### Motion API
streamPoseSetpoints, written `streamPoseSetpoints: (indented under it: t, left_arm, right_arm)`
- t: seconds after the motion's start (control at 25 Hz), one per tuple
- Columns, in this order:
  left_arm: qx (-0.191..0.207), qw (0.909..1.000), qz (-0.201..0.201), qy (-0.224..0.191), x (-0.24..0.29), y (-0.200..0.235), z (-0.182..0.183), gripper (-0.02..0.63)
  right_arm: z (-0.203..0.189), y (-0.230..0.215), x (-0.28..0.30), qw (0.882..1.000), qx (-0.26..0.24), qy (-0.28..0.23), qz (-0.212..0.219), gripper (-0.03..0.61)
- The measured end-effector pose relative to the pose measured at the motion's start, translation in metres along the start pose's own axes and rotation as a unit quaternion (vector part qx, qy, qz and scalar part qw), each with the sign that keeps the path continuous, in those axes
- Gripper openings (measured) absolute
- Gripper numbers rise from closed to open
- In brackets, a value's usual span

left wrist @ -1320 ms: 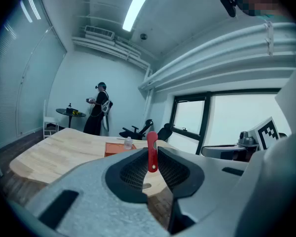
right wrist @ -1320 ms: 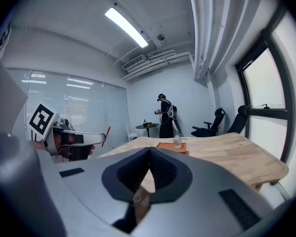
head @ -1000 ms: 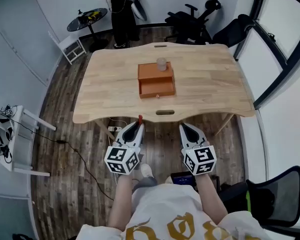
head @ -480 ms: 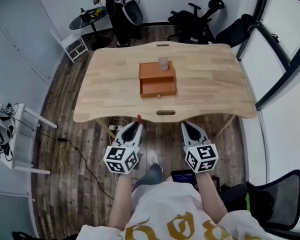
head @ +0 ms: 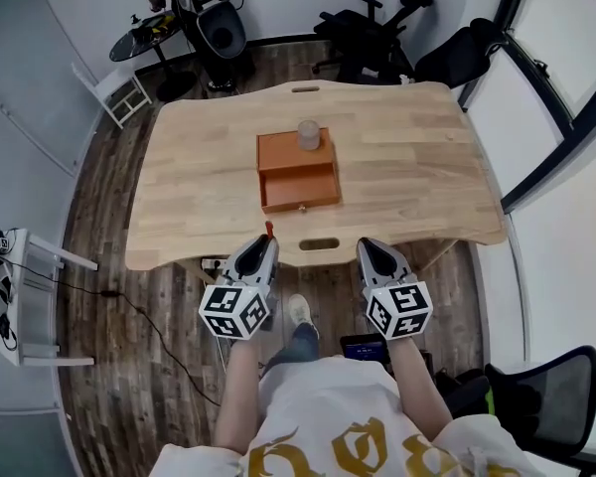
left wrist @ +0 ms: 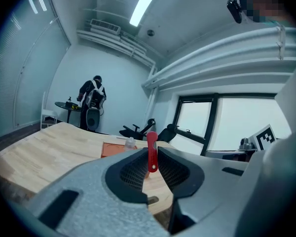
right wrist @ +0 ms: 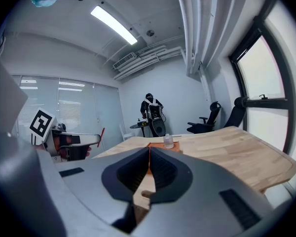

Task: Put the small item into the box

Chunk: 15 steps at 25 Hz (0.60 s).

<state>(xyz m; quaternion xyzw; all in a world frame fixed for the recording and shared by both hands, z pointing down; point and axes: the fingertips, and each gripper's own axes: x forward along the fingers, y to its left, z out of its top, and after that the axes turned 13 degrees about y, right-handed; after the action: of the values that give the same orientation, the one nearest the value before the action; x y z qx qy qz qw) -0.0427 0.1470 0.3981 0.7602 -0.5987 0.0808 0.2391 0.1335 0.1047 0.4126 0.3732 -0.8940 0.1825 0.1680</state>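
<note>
While the left tongs (head: 265, 241) were pinched on the thin red item (left wrist: 152, 152) just short of the surface's (head: 417, 167) near edge, the box (head: 281, 152) sat well ahead, its drawer (head: 300, 188) open toward the person and a bottle (head: 308, 134) on top. The right tongs (head: 370, 248) were closed on nothing. The carry would likely go best held level, with the item lowered into the drawer before the grip was loosened, clear of the bottle.

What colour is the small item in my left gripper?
Red. The thin flat strip clamped in the left gripper shows best in the left gripper view.
</note>
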Motion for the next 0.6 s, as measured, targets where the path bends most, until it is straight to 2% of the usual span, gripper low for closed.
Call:
streamPoseSetpoints:
  t: [0.16, 0.32, 0.6]
  left_arm:
    - [-0.014, 0.9997, -0.019, 0.009, 0.047, 0.033, 0.026, 0.06]
    - [-0.013, 0.9994, -0.026, 0.021, 0.089, 0.068, 0.049, 0.06]
    - [-0.006, 0.9983, -0.046, 0.037, 0.143, 0.121, 0.078, 0.06]
  right_arm:
    - [0.024, -0.024, 0.046, 1.0, 0.008, 0.011, -0.015, 0.012]
    - [0.048, -0.043, 0.094, 0.999, 0.019, 0.016, -0.031, 0.012]
    - [0.077, -0.051, 0.16, 0.998, 0.047, 0.022, -0.039, 0.012]
